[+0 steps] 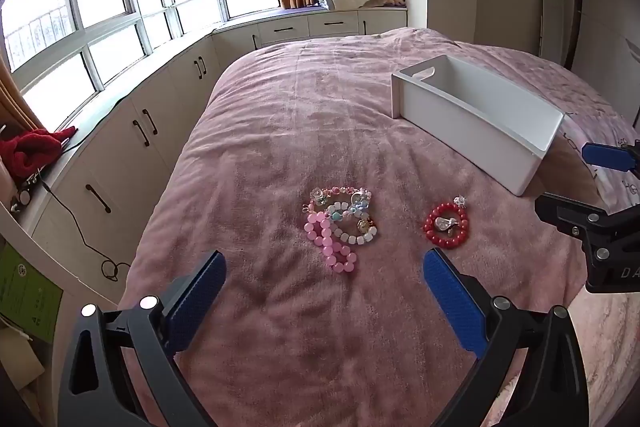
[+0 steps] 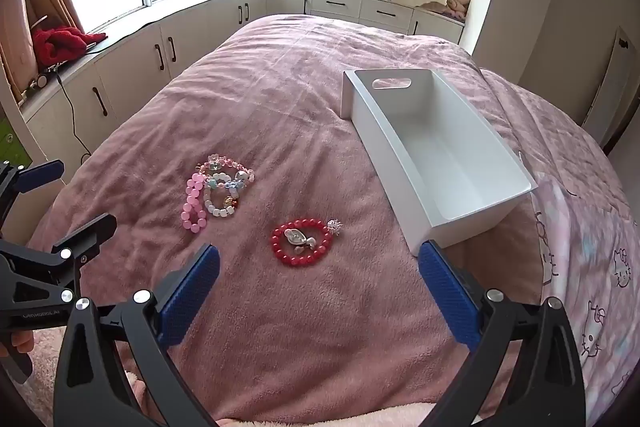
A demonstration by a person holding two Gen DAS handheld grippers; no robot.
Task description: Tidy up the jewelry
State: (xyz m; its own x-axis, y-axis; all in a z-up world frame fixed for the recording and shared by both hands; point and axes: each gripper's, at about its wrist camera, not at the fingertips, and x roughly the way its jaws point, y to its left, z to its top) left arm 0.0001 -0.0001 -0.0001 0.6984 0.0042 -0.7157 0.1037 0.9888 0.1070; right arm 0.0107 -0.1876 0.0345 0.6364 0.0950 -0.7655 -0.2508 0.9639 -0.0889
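Left tool (image 1: 324,267) wide open, holding nothing, right tool (image 2: 319,261) likewise

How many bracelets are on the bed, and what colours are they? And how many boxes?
Red bead bracelet: 1
Pink bead bracelet: 1
White bead bracelet: 1
Pastel mixed-bead bracelet: 1, as far as the tangled pile shows
White box: 1
Total: 5 things, 4 bracelets and 1 box

Both wrists low, forward — shared bed (image 1: 304,115)
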